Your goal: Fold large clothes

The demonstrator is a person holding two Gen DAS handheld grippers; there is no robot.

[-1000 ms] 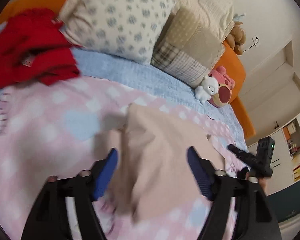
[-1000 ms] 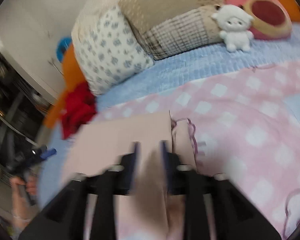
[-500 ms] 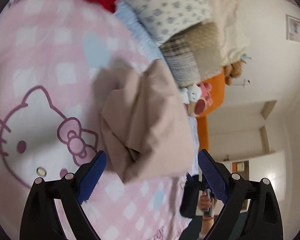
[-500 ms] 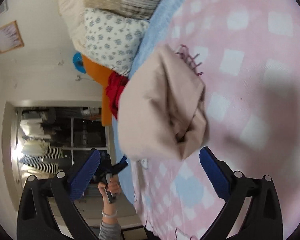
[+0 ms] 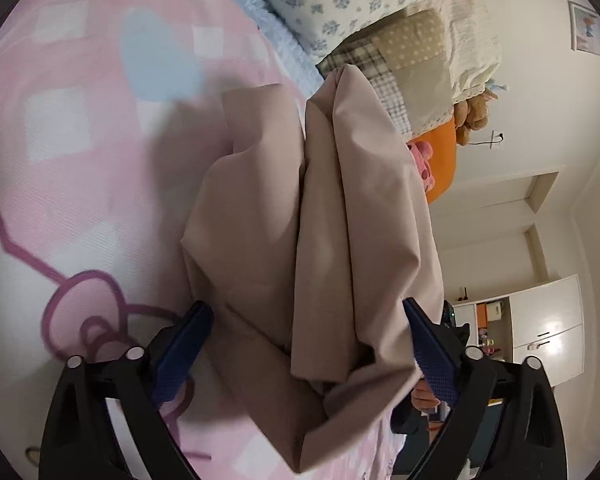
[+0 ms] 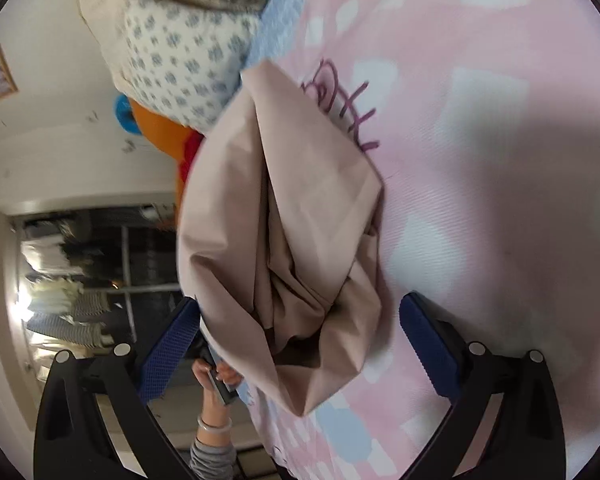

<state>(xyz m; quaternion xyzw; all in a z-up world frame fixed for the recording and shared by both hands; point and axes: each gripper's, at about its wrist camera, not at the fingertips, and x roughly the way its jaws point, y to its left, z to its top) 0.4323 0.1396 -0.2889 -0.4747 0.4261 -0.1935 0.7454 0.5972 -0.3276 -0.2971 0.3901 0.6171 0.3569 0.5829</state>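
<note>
— Where was the garment?

— The beige garment (image 5: 340, 216) lay in a loose, rumpled bundle on the pink checked blanket (image 5: 80, 128), its folds standing up in ridges rather than lying flat. From the garment, the pillows (image 5: 352, 4) were at the far end of the bed, with a strip of pale blue bedspread (image 5: 276, 40) between them and the blanket.

— And the tools?

— Both were spread wide. The left gripper (image 5: 306, 354) had the near end of the garment lying between its blue pads (image 5: 180, 352), but I saw no pad pressing on the cloth; its jaws had just been opening. The right gripper (image 6: 300, 350) was the same at the garment's other end: cloth between the pads (image 6: 428, 348), nothing pinched.

— Did the right one move too?

— Its jaws had just been opening as well, and they then stood at full width.

— Anything else near the garment?

— A purple cartoon outline printed on the blanket (image 6: 348, 104) ran just beside it. In the right wrist view a hand (image 6: 216, 376) with a bracelet and a grey sleeve (image 6: 212, 460) showed beyond the garment's edge, holding the other tool's handle. A stuffed toy (image 5: 474, 114) sat by the pillows.
</note>
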